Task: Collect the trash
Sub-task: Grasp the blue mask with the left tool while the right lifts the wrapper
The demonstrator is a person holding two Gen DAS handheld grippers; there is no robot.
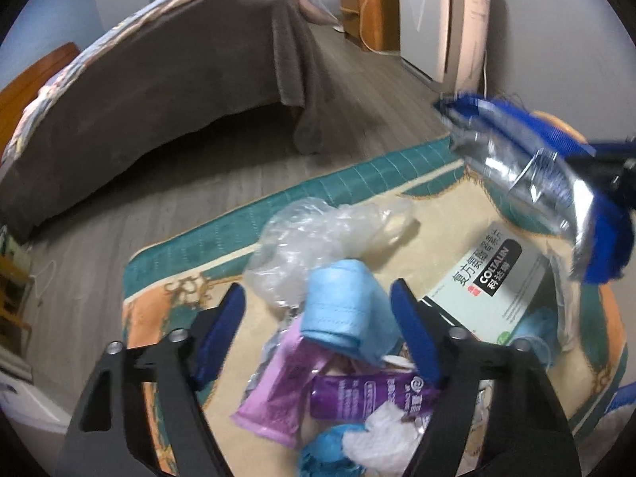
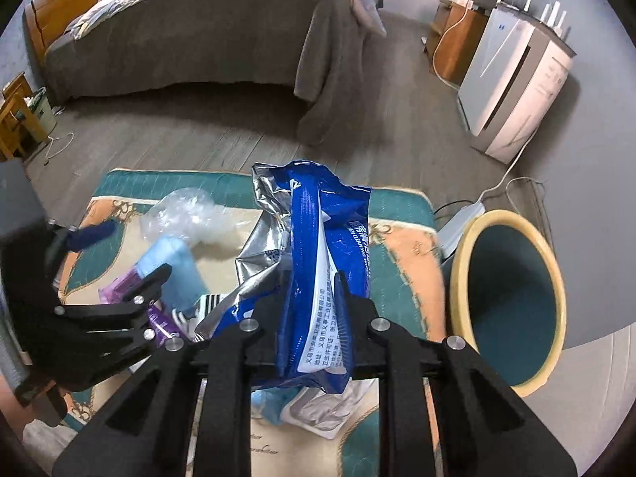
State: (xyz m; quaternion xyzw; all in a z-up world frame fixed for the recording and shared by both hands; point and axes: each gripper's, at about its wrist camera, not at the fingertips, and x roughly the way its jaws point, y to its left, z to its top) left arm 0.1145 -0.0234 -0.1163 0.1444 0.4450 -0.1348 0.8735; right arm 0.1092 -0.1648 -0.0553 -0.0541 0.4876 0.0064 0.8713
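Observation:
My right gripper [image 2: 310, 278] is shut on a blue and silver wipes packet [image 2: 318, 246] and holds it above the rug; the packet also shows in the left wrist view [image 1: 528, 183]. My left gripper [image 1: 318, 302] is open over a pile of trash: a light blue face mask [image 1: 342, 310], a crumpled clear plastic bag [image 1: 314, 238], purple wrappers [image 1: 349, 393], a white medicine box [image 1: 489, 286] and white tissue [image 1: 381, 441]. The mask lies between its fingers. A yellow-rimmed trash bin [image 2: 512, 302] with a teal inside stands to the right of the rug.
The trash lies on a teal, orange and cream rug [image 1: 167, 262] on a wood floor. A bed with a grey cover [image 2: 198, 39] stands behind. A white appliance [image 2: 512, 91], a wooden cabinet [image 2: 457, 39] and cables [image 2: 493, 190] are at the right.

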